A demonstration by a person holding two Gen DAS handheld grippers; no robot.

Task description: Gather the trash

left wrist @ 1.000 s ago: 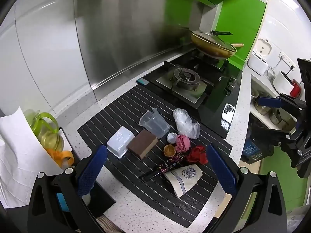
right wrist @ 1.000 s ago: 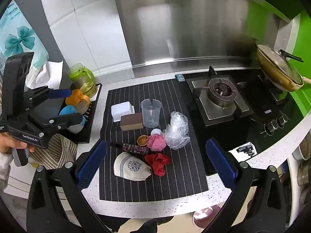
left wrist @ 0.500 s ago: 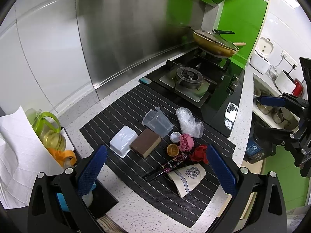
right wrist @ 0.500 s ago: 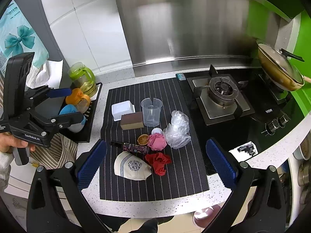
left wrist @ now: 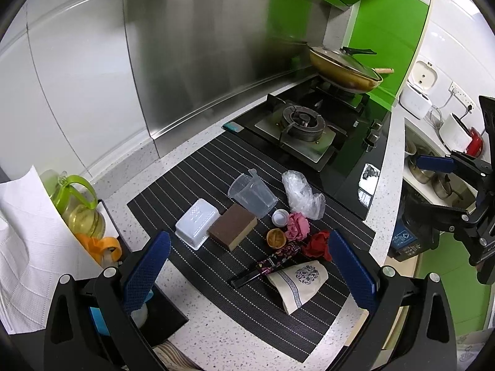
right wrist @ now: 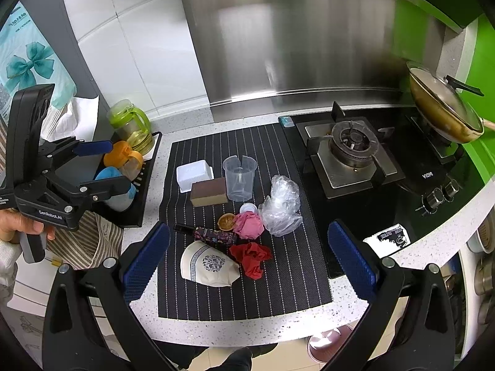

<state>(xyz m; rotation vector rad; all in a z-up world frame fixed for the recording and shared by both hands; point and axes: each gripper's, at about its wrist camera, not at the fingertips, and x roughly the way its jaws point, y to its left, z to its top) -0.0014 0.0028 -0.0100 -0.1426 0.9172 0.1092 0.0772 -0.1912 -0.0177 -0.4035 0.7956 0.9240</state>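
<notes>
Centrally, clear measuring cup (right wrist: 239,177) upright, empty; both grippers' fingers (right wrist: 147,255) spread, nothing between.

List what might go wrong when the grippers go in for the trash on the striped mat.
1. The crumpled pink paper touches the clear plastic bag and sits beside the white cap and small orange cap; a wide grasp may drag neighbours along.
2. The clear measuring cup stands upright just behind the pile and could be tipped.
3. The left gripper and right gripper, both open, face the same cluster and might collide.
</notes>
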